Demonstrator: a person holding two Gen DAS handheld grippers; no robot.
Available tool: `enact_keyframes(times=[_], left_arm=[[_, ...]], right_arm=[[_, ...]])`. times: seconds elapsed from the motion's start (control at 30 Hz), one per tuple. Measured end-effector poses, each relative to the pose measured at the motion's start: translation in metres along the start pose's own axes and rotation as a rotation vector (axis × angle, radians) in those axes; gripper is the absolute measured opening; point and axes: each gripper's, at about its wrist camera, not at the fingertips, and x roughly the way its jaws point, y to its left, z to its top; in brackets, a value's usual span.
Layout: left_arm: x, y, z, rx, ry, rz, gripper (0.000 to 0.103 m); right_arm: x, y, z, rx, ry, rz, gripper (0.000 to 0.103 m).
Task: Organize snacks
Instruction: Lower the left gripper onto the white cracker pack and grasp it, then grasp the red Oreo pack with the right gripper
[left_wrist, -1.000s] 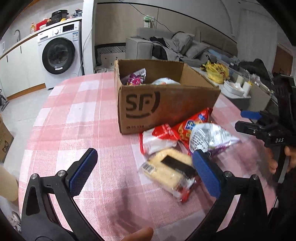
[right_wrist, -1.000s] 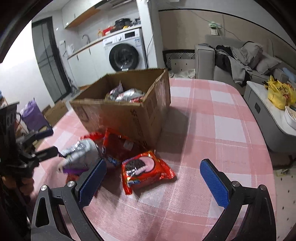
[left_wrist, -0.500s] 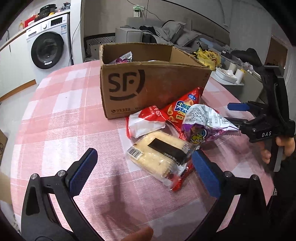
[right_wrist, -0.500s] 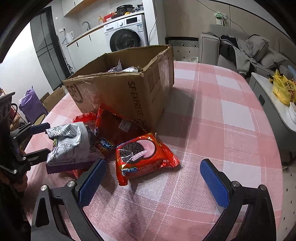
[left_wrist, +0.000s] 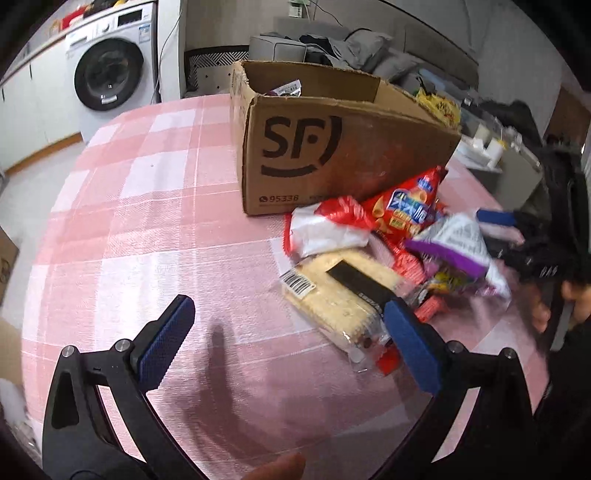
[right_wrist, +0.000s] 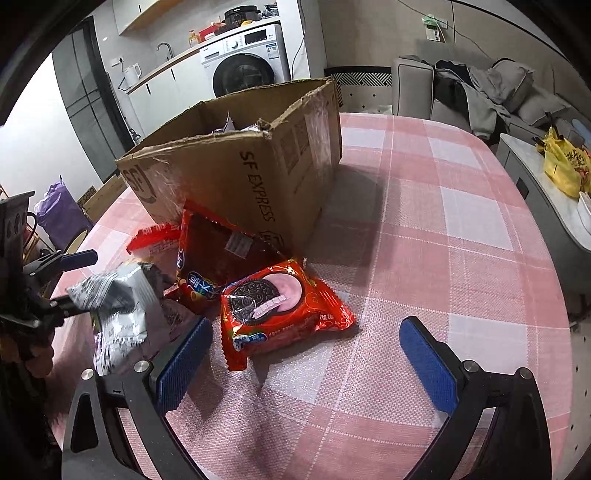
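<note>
A brown SF cardboard box (left_wrist: 332, 147) (right_wrist: 258, 177) stands on the pink checked table with several snack packs inside. Loose packs lie in front of it: a clear cracker pack (left_wrist: 340, 295), a red-and-white pack (left_wrist: 325, 225), a red chip bag (left_wrist: 406, 210) (right_wrist: 218, 258), a silver-and-purple bag (left_wrist: 454, 243) (right_wrist: 118, 306), and a red Oreo pack (right_wrist: 280, 306). My left gripper (left_wrist: 288, 343) is open, its right finger beside the cracker pack. My right gripper (right_wrist: 306, 363) is open just short of the Oreo pack, holding nothing.
The checked tablecloth (left_wrist: 147, 221) (right_wrist: 461, 258) stretches left and right of the pile. A washing machine (left_wrist: 107, 77), a grey sofa with clothes (right_wrist: 480, 92) and a side table with a yellow bag (right_wrist: 561, 166) stand beyond the table. A person's hand (left_wrist: 546, 310) holds the right gripper.
Both grippers have come lower and closer to the snack pile, the left toward the cracker pack, the right toward the Oreo pack. Both have stayed open.
</note>
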Motion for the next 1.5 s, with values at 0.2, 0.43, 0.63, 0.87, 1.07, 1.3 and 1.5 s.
enact_keyframes(times=[0.2,0.43,0.63,0.87,1.07,1.3,1.5], left_arm=[[0.017,-0.005,0.012,-0.089,0.010,-0.011,0.102],[0.043,-0.006,0.024,-0.177,0.042,-0.017,0.102],[0.041,0.004,0.020,-0.163,0.053,0.024,0.102],[0.045,0.012,0.026,-0.140,0.054,0.059,0.095],[0.043,0.010,0.018,-0.069,0.077,0.078,0.076],[0.039,-0.009,0.008,0.052,0.101,0.142,0.067],[0.030,-0.009,0.000,0.064,0.086,0.108,0.057]], right_arm=[[0.007,-0.001,0.000,0.004,0.020,-0.004,0.103],[0.008,-0.001,-0.001,0.007,0.017,-0.007,0.103],[0.011,0.000,-0.001,0.004,0.028,-0.008,0.103],[0.012,0.004,0.003,-0.009,0.017,0.003,0.103],[0.016,0.003,0.006,-0.008,0.027,-0.007,0.102],[0.015,0.005,0.006,-0.030,0.017,-0.019,0.102],[0.014,0.007,0.006,-0.035,0.002,-0.014,0.094]])
